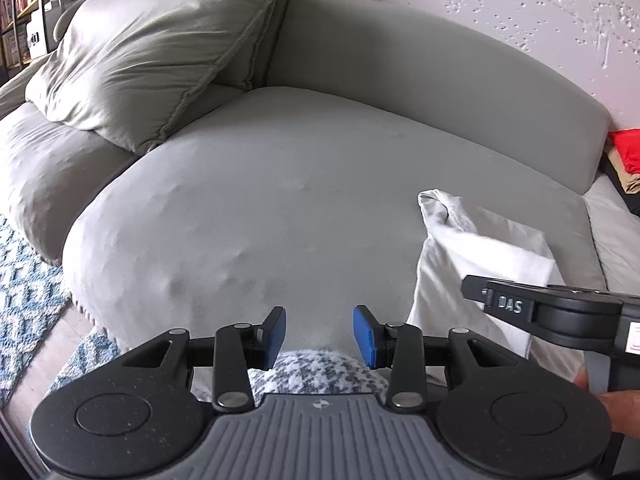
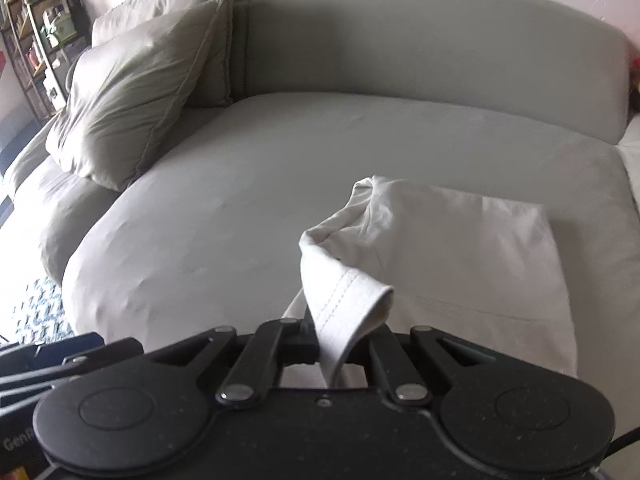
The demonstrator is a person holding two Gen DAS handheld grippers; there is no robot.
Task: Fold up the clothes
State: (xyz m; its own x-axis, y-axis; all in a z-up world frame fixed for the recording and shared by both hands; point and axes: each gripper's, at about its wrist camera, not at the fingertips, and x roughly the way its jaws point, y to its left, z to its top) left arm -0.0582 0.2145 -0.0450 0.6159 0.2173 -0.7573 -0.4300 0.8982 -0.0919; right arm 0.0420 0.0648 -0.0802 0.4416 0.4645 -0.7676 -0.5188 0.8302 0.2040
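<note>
A white garment (image 2: 460, 248) lies partly folded on the grey sofa seat (image 2: 248, 176), at the right. My right gripper (image 2: 340, 348) is shut on a hemmed edge of the garment and lifts that edge off the seat. In the left wrist view the garment (image 1: 476, 252) shows at the right, with the right gripper's body (image 1: 560, 312) over it. My left gripper (image 1: 320, 336) is open and empty, with blue pads, above the seat's front edge, left of the garment.
A large grey cushion (image 1: 148, 64) leans at the back left of the sofa. The backrest (image 1: 420, 64) curves behind the seat. A patterned blue rug (image 1: 24, 280) lies on the floor at the left. Red cloth (image 1: 628, 148) sits at the far right.
</note>
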